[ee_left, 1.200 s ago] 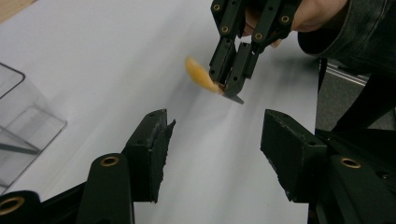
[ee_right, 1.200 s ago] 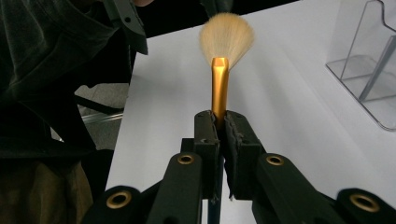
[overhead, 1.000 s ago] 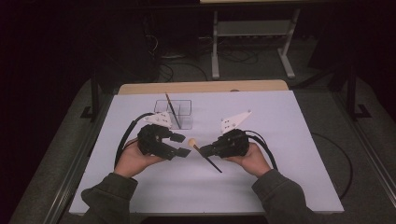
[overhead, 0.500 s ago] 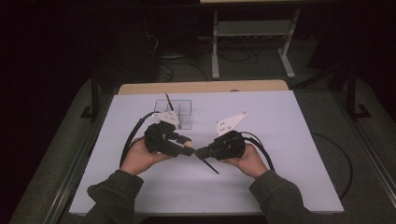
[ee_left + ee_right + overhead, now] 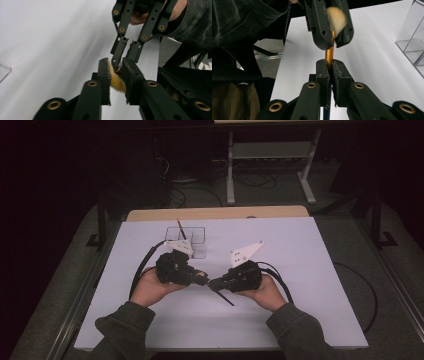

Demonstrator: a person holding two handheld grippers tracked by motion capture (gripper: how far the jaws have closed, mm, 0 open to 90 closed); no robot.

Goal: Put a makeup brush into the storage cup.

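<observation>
The makeup brush (image 5: 329, 53) is up in the air between the two grippers, over the white surface (image 5: 310, 285). The right gripper (image 5: 330, 65) pinches its gold neck tight. The left gripper (image 5: 116, 75) has just been closing, and its jaws now squeeze the soft yellow bristles (image 5: 117, 82). So both grippers have the brush, and the pass from one to the other looks half done. The clear box (image 5: 197, 242) behind them already has one dark stick standing in it. This brush probably goes there too, so that part is left.
</observation>
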